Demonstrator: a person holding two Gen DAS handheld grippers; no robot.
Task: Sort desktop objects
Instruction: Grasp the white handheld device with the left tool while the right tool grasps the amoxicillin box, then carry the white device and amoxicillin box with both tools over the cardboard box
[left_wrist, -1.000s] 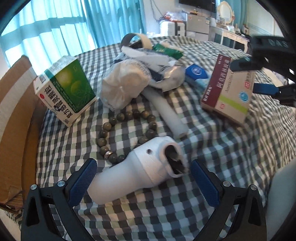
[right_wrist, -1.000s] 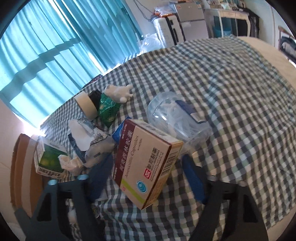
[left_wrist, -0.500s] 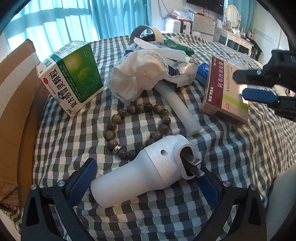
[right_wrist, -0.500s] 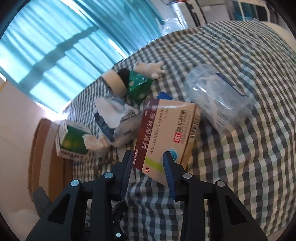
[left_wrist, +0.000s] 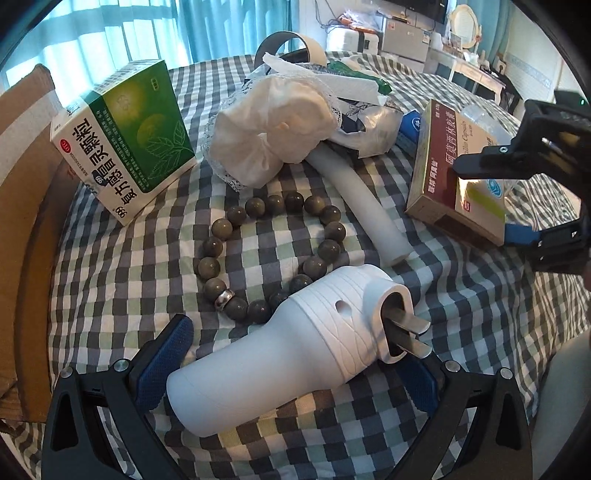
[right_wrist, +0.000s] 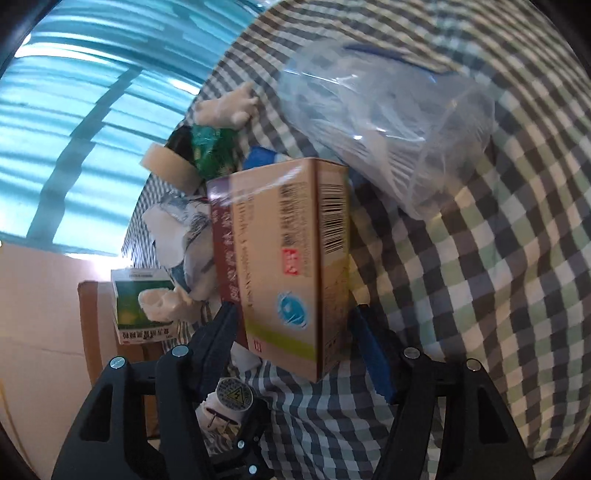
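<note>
Straddling a maroon-and-tan medicine box (right_wrist: 291, 266) on the checked tablecloth (right_wrist: 480, 258), the right gripper (right_wrist: 295, 332) is opening, its pads clear of the carton's sides. The box looks light and stiff but crushable, best pinched across its broad faces. The left gripper (left_wrist: 291, 363) stands spread around a white plug-in device (left_wrist: 295, 343), not squeezing it. Green box (left_wrist: 125, 136) and bead bracelet (left_wrist: 273, 254) lie nearby.

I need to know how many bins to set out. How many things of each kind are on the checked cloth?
Cardboard medicine boxes: 2, green-and-white, maroon-and-tan.
White plastic plug-in device: 1.
Grey-green bead bracelet: 1.
Tape roll: 1.
Clear plastic cup: 1.
Crumpled white tissue wad: 1.
Total: 7.
</note>
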